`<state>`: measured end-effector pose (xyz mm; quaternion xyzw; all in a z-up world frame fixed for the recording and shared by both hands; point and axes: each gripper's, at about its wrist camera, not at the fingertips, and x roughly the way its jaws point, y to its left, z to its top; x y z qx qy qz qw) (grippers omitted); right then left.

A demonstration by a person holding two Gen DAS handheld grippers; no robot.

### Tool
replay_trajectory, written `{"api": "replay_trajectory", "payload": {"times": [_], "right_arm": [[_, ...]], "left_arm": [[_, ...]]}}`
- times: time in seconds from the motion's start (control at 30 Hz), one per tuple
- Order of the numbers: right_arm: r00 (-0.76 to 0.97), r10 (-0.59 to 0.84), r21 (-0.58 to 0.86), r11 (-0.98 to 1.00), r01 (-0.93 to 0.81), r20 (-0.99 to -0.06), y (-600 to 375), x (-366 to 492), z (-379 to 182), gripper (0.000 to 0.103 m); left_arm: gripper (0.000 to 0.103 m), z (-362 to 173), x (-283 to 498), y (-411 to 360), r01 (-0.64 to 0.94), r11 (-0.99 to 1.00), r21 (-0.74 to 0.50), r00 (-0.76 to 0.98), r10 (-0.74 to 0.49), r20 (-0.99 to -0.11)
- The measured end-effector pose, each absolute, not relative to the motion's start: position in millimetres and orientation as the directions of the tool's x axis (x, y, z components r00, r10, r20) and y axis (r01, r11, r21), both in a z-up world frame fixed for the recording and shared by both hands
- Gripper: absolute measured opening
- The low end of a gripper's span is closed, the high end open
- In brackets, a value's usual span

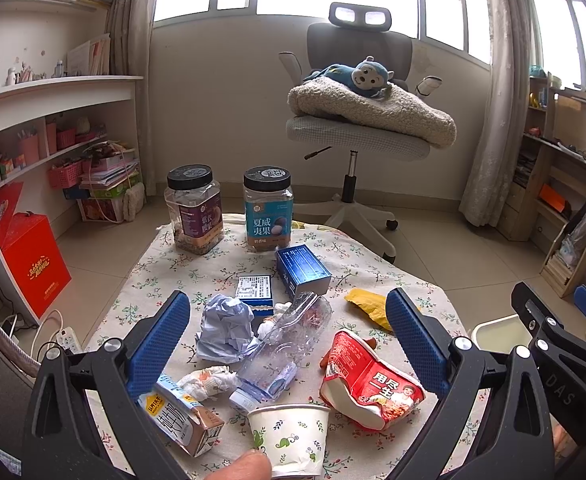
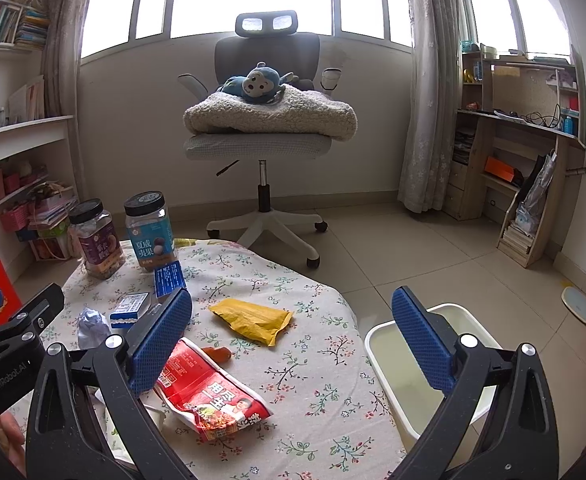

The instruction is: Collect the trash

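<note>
Trash lies on a floral-cloth table (image 1: 405,280). In the left wrist view my left gripper (image 1: 289,344) is open above a clear plastic bottle (image 1: 285,344), crumpled blue paper (image 1: 225,330), a white tissue wad (image 1: 209,380), a milk carton (image 1: 185,420), a paper cup (image 1: 289,436) and a red noodle bowl wrapper (image 1: 369,380). In the right wrist view my right gripper (image 2: 293,344) is open over the table's right edge, between the red wrapper (image 2: 209,396) and a white bin (image 2: 397,372). A yellow packet (image 2: 253,320) lies ahead.
Two nut jars (image 1: 193,212) (image 1: 269,208) stand at the table's far edge. Two blue boxes (image 1: 303,270) (image 1: 255,290) lie mid-table. An office chair (image 2: 261,120) with a blanket and plush toy stands beyond. Shelves line both walls.
</note>
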<state>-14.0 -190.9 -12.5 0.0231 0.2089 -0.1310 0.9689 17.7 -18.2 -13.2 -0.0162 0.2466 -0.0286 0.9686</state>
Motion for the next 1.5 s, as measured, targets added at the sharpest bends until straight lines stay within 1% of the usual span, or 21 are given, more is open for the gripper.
{"api": "replay_trajectory", "payload": {"times": [0.23,0.37,0.47,0.53,0.6,0.63,0.7,0.8,0.93,0.97,1.0,1.03,1.07,1.13,1.2,1.3,1.37,1.43,1.5], "right_arm": [[0.876,-0.235,-0.003,0.966,0.258,-0.420,-191,-12,-14,0.096],[0.870,-0.222,0.001,0.969,0.248,-0.440,-192,-8,-17,0.096],[0.864,-0.211,0.012,0.970,0.243,-0.456,-194,-7,-19,0.096],[0.857,-0.201,0.021,0.971,0.239,-0.474,-197,-5,-21,0.096],[0.846,-0.186,0.033,0.972,0.234,-0.499,-200,-3,-25,0.096],[0.839,-0.177,0.041,0.972,0.230,-0.514,-201,-1,-27,0.096],[0.821,-0.159,0.053,0.973,0.223,-0.548,-203,4,-32,0.096],[0.788,-0.136,0.059,0.975,0.214,-0.600,-203,13,-42,0.096],[0.728,-0.111,0.070,0.974,0.214,-0.677,-207,23,-62,0.096],[0.708,-0.098,0.084,0.972,0.218,-0.699,-208,26,-69,0.096],[0.687,-0.079,0.106,0.969,0.223,-0.723,-210,30,-76,0.096],[0.663,-0.051,0.138,0.963,0.229,-0.747,-213,34,-84,0.096],[0.638,-0.018,0.176,0.955,0.239,-0.770,-216,38,-93,0.096],[0.588,0.054,0.263,0.924,0.277,-0.807,-222,44,-112,0.096],[0.543,0.150,0.371,0.870,0.325,-0.826,-228,49,-134,0.096],[0.484,0.301,0.511,0.764,0.393,-0.822,-230,54,-164,0.095],[0.456,0.357,0.552,0.716,0.427,-0.815,-226,57,-178,0.092],[0.450,0.393,0.582,0.687,0.436,-0.802,-220,61,-185,0.090],[0.457,0.422,0.610,0.664,0.433,-0.783,-212,67,-189,0.088]], "left_arm": [[0.096,-19,19,-15,0.034,0.998,-0.049,0.867,-0.053,-0.495],[0.096,-26,29,3,-0.027,0.998,-0.050,0.837,-0.005,-0.548],[0.096,-36,44,35,-0.128,0.989,-0.077,0.781,0.052,-0.623],[0.096,-50,53,64,-0.230,0.966,-0.115,0.713,0.087,-0.695],[0.096,-74,63,95,-0.342,0.930,-0.139,0.608,0.106,-0.787],[0.096,-89,67,109,-0.390,0.908,-0.154,0.552,0.097,-0.828],[0.095,-119,72,132,-0.464,0.856,-0.230,0.471,0.018,-0.882],[0.094,-152,78,145,-0.535,0.789,-0.301,0.399,-0.077,-0.913],[0.092,-170,82,141,-0.555,0.769,-0.317,0.374,-0.110,-0.921],[0.088,-175,85,142,-0.563,0.759,-0.326,0.365,-0.126,-0.923],[0.080,-179,85,143,-0.566,0.750,-0.342,0.357,-0.151,-0.922],[0.074,-183,89,144,-0.565,0.741,-0.363,0.346,-0.186,-0.920],[0.065,-186,91,143,-0.558,0.739,-0.378,0.338,-0.214,-0.917],[0.064,-182,88,143,-0.539,0.743,-0.396,0.362,-0.220,-0.906],[0.064,-165,82,145,-0.513,0.749,-0.420,0.417,-0.210,-0.884],[0.064,-114,72,141,-0.400,0.811,-0.427,0.551,-0.159,-0.819],[0.064,-75,68,132,-0.299,0.862,-0.408,0.647,-0.131,-0.751],[0.064,-43,69,119,-0.188,0.892,-0.411,0.702,-0.170,-0.691],[0.064,-21,77,102,-0.085,0.914,-0.396,0.720,-0.219,-0.659]]}}
